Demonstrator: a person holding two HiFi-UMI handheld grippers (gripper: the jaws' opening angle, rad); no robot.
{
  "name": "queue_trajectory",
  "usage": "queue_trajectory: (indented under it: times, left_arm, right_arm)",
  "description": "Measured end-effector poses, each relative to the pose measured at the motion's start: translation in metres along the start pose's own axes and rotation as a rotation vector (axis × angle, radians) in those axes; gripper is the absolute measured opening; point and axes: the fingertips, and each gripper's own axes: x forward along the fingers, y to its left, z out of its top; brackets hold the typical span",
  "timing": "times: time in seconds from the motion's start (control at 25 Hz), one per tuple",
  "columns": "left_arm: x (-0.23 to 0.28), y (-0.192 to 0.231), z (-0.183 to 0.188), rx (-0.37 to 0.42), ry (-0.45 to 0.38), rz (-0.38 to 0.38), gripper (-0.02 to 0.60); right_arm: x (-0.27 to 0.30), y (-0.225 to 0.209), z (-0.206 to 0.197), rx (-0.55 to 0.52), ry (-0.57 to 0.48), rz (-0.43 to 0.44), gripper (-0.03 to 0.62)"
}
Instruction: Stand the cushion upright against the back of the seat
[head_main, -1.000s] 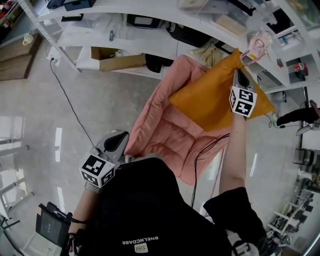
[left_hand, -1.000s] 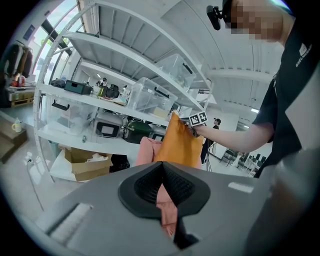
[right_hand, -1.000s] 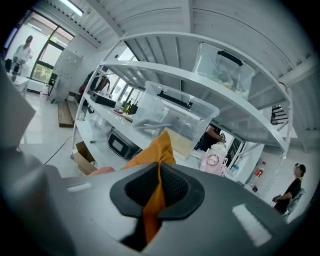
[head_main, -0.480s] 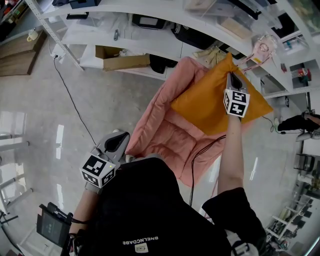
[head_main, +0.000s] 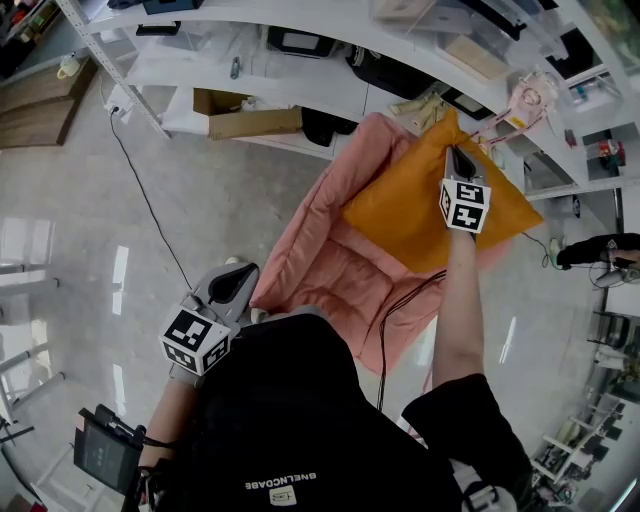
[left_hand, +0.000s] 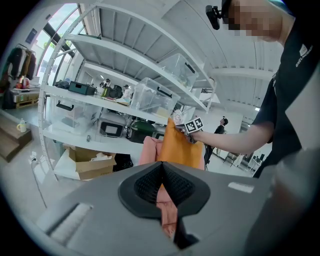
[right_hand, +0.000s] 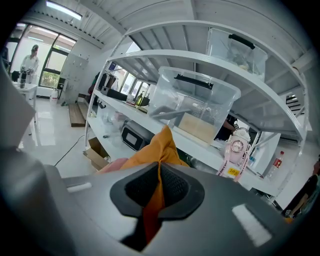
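An orange cushion (head_main: 415, 210) hangs tilted over the back part of a pink padded seat (head_main: 325, 265) on the floor. My right gripper (head_main: 453, 155) is shut on the cushion's top edge, near its upper corner. In the right gripper view, orange fabric (right_hand: 161, 147) is pinched between the closed pads. My left gripper (head_main: 238, 284) sits low at the seat's near left edge. It is shut on a fold of pink seat fabric (left_hand: 168, 212). From the left gripper view the cushion (left_hand: 178, 148) stands in front of the seat's back.
White shelving (head_main: 300, 75) runs behind the seat, with a cardboard box (head_main: 242, 115) on its lowest shelf. Clear bins (right_hand: 195, 97) and a pink toy (right_hand: 235, 147) sit on the shelves. A black cable (head_main: 398, 315) crosses the seat's right side and another (head_main: 140, 200) trails over the floor.
My right gripper has carried the cushion down and slightly left, closer to the seat back. The left gripper has stayed put on the seat's edge.
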Motion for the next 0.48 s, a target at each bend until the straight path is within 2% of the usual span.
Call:
queue_trajectory:
  times: [0.48]
  left_arm:
    - [0.0, -0.001, -0.004, -0.003, 0.01, 0.011, 0.02]
  right_arm:
    - [0.015, 0.026, -0.021, 0.003, 0.03, 0.047, 0.018]
